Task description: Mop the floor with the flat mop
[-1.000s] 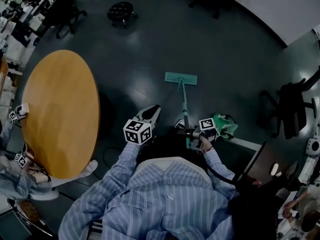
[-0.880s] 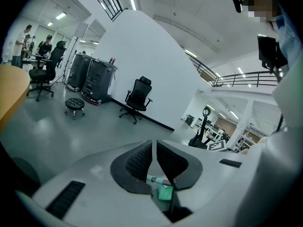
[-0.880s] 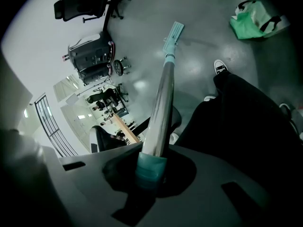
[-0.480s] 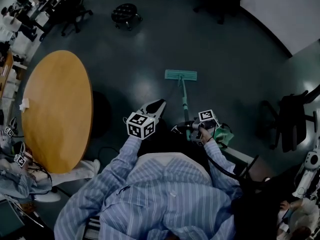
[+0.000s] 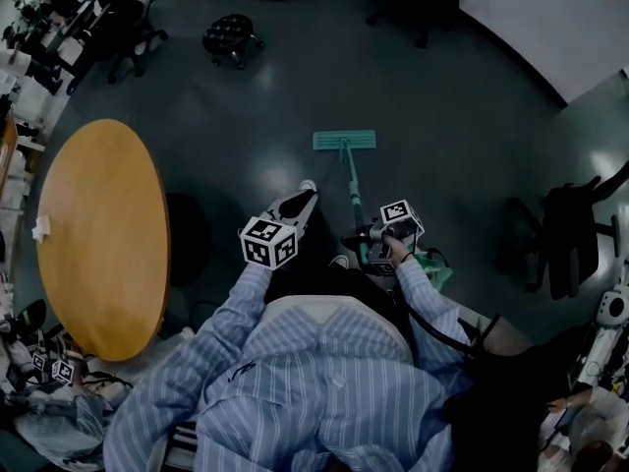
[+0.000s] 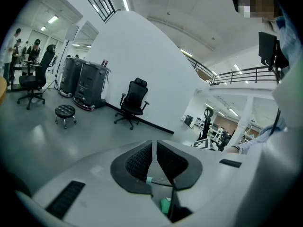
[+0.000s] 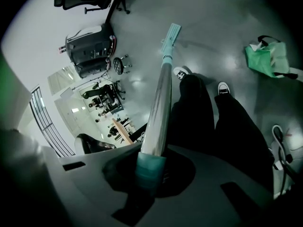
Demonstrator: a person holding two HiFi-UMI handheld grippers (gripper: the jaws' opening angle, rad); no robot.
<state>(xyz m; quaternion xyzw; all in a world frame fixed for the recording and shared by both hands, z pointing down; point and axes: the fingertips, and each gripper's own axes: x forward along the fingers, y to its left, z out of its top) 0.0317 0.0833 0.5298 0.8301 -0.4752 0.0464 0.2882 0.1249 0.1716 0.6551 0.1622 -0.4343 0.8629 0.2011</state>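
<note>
From the head view, the flat mop (image 5: 351, 180) stands on the dark floor (image 5: 452, 116). Its head lies flat, far from the person, and its handle slopes back near to the right gripper (image 5: 371, 240). The left gripper (image 5: 301, 197) hangs just left of the handle, apart from it. A round wooden table (image 5: 98, 234) stands at the left, and a green bag (image 5: 433, 266) lies near the right arm.

In the left gripper view the jaws are pressed together with nothing in them. A stool (image 6: 65, 111) and an office chair (image 6: 134, 100) stand far off.

In the right gripper view the jaws clamp the handle's teal grip. The person's shoes (image 7: 181, 72) sit right of the handle.
</note>
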